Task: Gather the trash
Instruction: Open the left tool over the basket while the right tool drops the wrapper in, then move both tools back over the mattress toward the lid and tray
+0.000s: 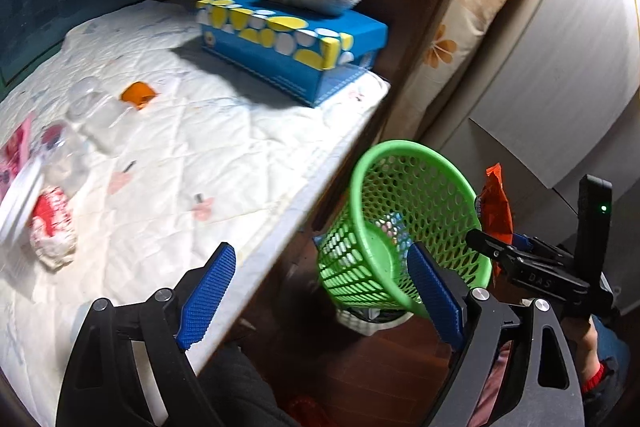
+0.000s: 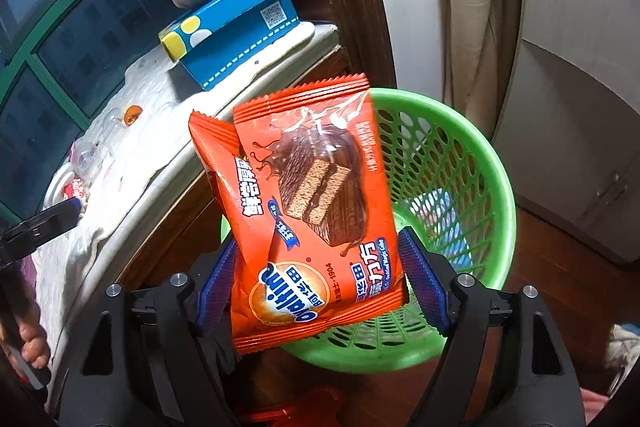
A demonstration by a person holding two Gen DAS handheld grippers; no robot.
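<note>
Dark window (image 2: 60, 39), wooden floor (image 1: 384, 367), quilted tabletop (image 1: 180, 155).

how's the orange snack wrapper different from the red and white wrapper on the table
The orange snack wrapper sits between the right gripper's fingers over the green basket; the red and white wrapper lies on the white table cover. The orange one is flat and smooth, with a cake picture; the red and white one is crumpled into a lump. Both look like packaging trash not yet in the basket.

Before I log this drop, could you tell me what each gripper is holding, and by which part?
Left gripper: nothing, jaws open. Right gripper: orange Ovaltine cake pack, lower side edges between the pads; whether they press cannot be told.
</note>
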